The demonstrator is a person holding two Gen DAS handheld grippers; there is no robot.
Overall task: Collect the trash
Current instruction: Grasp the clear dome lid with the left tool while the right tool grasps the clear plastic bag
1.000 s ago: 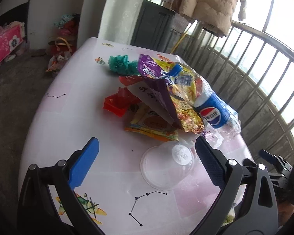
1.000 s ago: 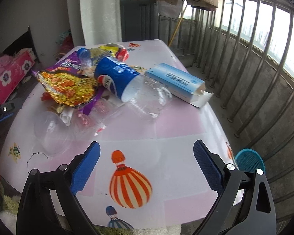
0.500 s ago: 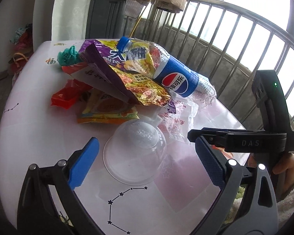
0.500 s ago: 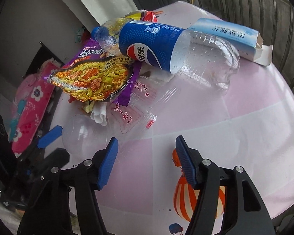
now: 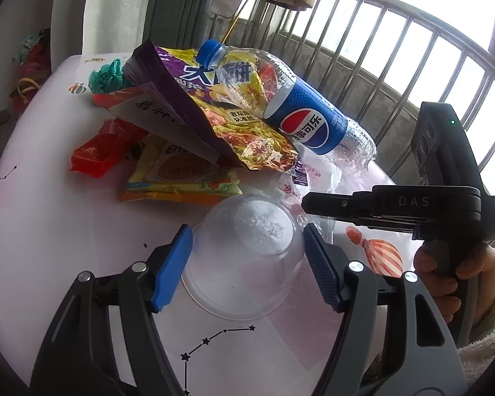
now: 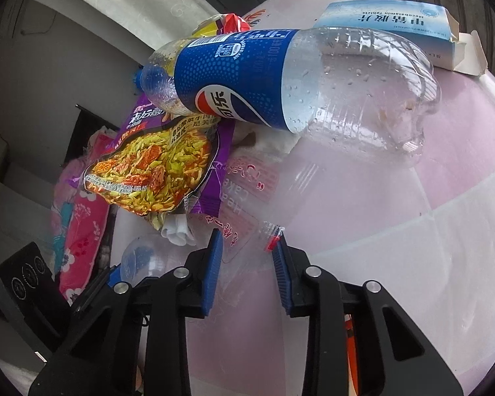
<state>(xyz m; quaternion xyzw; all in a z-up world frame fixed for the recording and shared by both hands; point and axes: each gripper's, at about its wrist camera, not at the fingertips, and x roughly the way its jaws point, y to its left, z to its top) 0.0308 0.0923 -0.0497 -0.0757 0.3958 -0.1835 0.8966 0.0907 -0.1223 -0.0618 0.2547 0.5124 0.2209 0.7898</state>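
An upturned clear plastic cup (image 5: 247,257) stands on the table between the blue pads of my left gripper (image 5: 247,264). Its jaws are closing and both pads touch the cup's sides. My right gripper (image 6: 247,260) hovers over a clear wrapper with red print (image 6: 244,204). Those jaws are closing too, with the wrapper's near corner in the gap and the pads still apart. In the left wrist view the right gripper (image 5: 305,198) reaches in from the right, held by a hand (image 5: 445,274). Behind lie a Pepsi bottle (image 6: 247,76) and a purple noodle bag (image 6: 151,171).
A red wrapper (image 5: 99,151), a yellow biscuit packet (image 5: 181,175) and a green bag (image 5: 107,77) lie in the pile on the pink-and-white table (image 5: 49,231). A blue-white box (image 6: 389,23) sits at the far edge. A metal railing (image 5: 379,49) runs close behind.
Both grippers came down closer to the pile. The left jaws narrowed from wide open onto the cup. The right gripper rolled and its jaws narrowed over the clear wrapper.
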